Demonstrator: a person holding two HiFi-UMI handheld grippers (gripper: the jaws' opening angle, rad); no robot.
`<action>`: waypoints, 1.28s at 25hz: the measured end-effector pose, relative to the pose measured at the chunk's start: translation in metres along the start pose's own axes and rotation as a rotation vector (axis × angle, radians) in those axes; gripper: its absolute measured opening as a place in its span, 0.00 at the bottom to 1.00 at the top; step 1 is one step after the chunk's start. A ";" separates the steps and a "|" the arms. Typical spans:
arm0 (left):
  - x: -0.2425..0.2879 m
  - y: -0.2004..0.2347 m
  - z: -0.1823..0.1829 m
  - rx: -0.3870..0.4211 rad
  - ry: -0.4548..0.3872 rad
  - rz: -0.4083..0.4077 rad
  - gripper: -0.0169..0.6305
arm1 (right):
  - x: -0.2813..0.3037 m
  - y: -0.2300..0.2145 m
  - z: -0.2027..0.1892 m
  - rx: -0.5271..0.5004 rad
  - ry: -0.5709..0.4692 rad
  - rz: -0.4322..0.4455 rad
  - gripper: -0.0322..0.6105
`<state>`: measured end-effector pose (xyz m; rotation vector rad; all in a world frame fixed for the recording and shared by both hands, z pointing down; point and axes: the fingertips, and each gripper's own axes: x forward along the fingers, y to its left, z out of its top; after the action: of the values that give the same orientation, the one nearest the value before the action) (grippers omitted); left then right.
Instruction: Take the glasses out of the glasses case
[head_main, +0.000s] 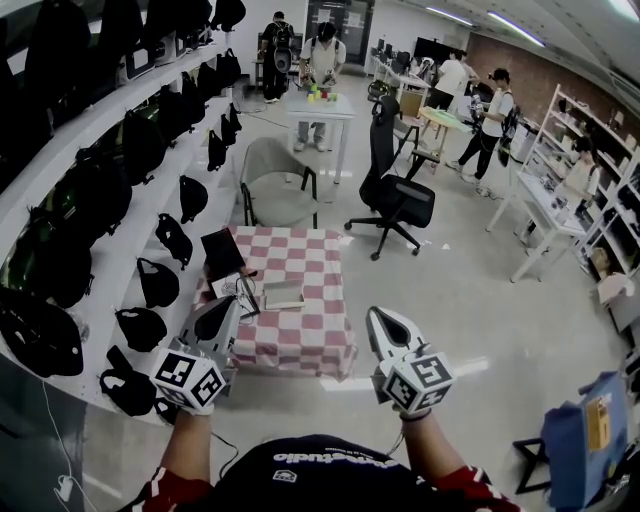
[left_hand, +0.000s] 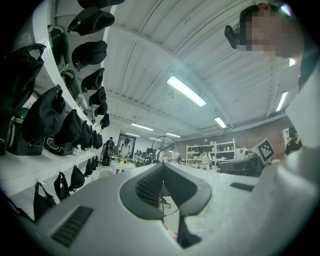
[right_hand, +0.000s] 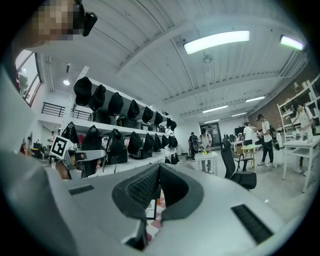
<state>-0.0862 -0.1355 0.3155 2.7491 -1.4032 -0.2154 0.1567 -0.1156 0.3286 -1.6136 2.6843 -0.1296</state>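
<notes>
A low table with a red-and-white checked cloth stands ahead of me. On its left part lies a black case, which looks open. Just in front of the case lies a thin dark-framed thing that may be the glasses; it is too small to tell. My left gripper hovers at the table's near left corner with its jaws shut on nothing. My right gripper hangs to the right of the table's near edge, also shut and empty. Neither gripper touches anything.
A flat pale box lies mid-table. White shelves with black bags line the left side. A grey chair and a black office chair stand behind the table. People stand at far tables. A blue item sits at right.
</notes>
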 end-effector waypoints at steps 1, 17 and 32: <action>0.000 -0.001 0.000 0.001 0.000 -0.002 0.04 | 0.000 0.000 0.000 0.001 -0.001 -0.001 0.05; 0.004 -0.001 -0.001 0.001 0.001 -0.014 0.04 | 0.000 0.000 -0.006 0.005 0.007 -0.006 0.05; 0.003 0.003 -0.002 -0.009 -0.003 -0.010 0.04 | 0.003 0.001 -0.006 -0.001 0.011 -0.012 0.05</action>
<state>-0.0867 -0.1396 0.3175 2.7495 -1.3863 -0.2254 0.1544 -0.1179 0.3346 -1.6344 2.6839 -0.1381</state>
